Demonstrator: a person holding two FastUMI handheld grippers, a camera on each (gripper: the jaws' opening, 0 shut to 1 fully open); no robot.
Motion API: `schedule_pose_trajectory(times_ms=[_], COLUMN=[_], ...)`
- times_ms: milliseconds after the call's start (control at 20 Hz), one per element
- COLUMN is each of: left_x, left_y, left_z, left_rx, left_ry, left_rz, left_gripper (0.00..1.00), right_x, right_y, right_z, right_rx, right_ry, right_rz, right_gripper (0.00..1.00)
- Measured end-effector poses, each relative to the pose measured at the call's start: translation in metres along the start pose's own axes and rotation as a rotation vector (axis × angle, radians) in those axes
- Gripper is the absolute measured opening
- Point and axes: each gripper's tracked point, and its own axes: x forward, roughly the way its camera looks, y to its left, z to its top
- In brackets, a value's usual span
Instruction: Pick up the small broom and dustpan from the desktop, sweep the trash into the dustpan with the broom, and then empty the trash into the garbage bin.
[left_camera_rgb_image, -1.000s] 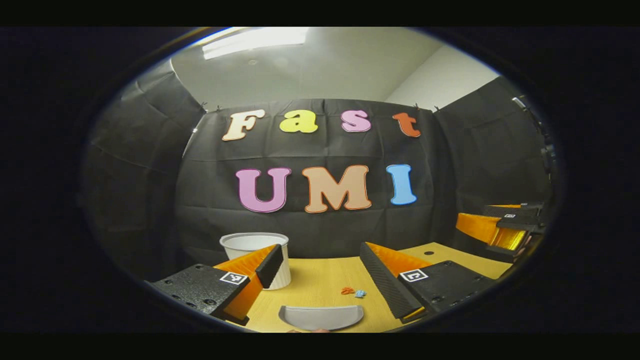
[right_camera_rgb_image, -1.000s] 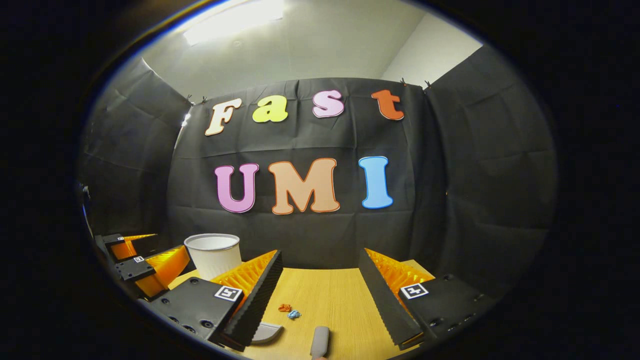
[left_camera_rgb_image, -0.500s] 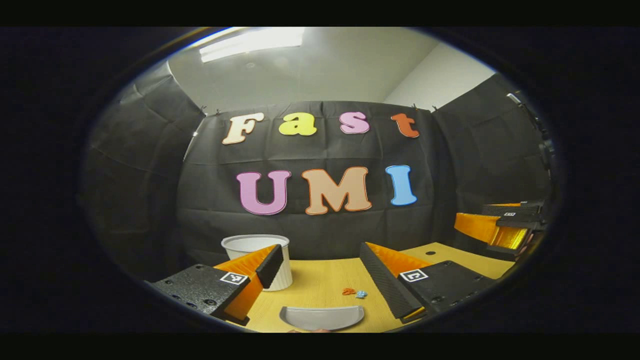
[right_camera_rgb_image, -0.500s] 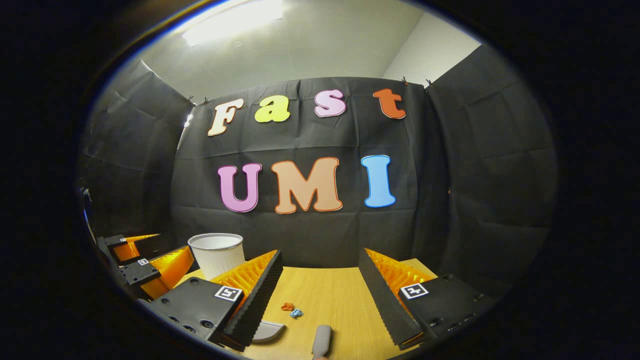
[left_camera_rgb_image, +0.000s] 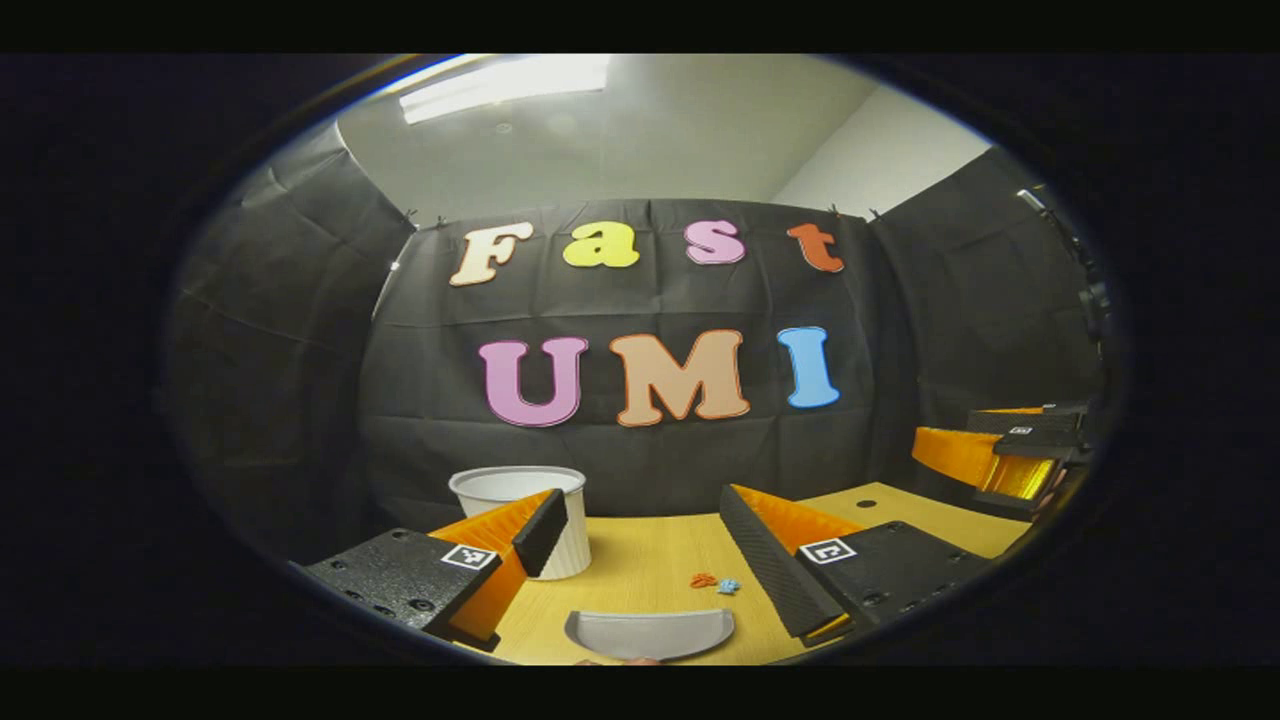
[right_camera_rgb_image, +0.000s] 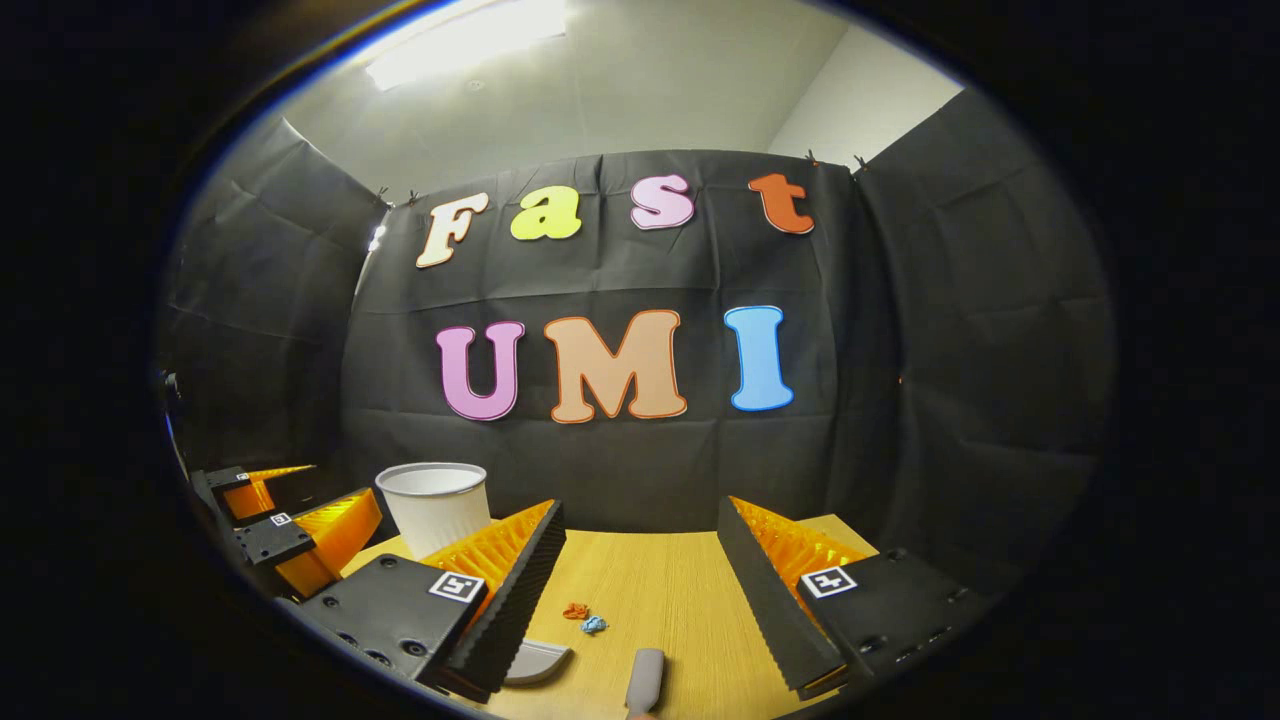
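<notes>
Both claws hang above the pale wooden bench (left_camera_rgb_image: 640, 570) with their jaws spread wide and nothing between them: the left claw (left_camera_rgb_image: 640, 555) sits over the flat grey plastic dustpan (left_camera_rgb_image: 649, 634), the right claw (right_camera_rgb_image: 640, 590) over the rounded grey handle of the small broom (right_camera_rgb_image: 645, 682). Nothing of the task is done, by the look of it: both tools lie flat on the bench, ungrasped, and the trash, a small orange crumpled scrap (right_camera_rgb_image: 574, 611) touching a small blue one (right_camera_rgb_image: 593, 625), rests loose on the wood just beyond the dustpan's curved edge.

Everything is left, then: two pick-ups, the sweep, the emptying. The white ribbed plastic garbage bin (left_camera_rgb_image: 525, 515) stands upright at the far left of the bench, against the black cloth wall, partly behind the left claw's own left finger (no obstacle, just a blocked line of sight). From the right gripper view, the left claw (right_camera_rgb_image: 290, 525) shows at the left edge, near the bin.

Little stands in the way. My guess is the tight spot will be the two claws working close together around such tiny scraps.
</notes>
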Motion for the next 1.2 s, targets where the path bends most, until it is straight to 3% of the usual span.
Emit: schedule_pose_trajectory(times_ms=[350, 500, 700, 1050, 1200], left_x=[0.004, 0.006, 0.006, -0.023, -0.038], left_y=[0.006, 0.013, 0.015, 0.007, 0.01], left_z=[-0.018, -0.037, -0.076, -0.178, -0.221], left_rx=[-0.022, -0.028, -0.01, -0.012, -0.002], left_ry=[0.049, 0.113, 0.238, 0.536, 0.668], left_rz=[0.003, 0.013, 0.001, -0.027, -0.01], left_gripper=[0.94, 0.94, 0.94, 0.94, 0.95], right_x=[0.004, 0.01, 0.017, 0.011, 0.008], right_y=[0.0, 0.0, 0.003, 0.003, -0.004], right_z=[-0.009, -0.03, -0.075, -0.194, -0.229], right_rx=[0.014, 0.003, -0.01, -0.091, -0.143], right_ry=[0.031, 0.098, 0.252, 0.617, 0.7], right_rz=[-0.009, -0.013, -0.006, 0.01, -0.007], right_gripper=[0.99, 0.99, 0.99, 0.96, 0.96])
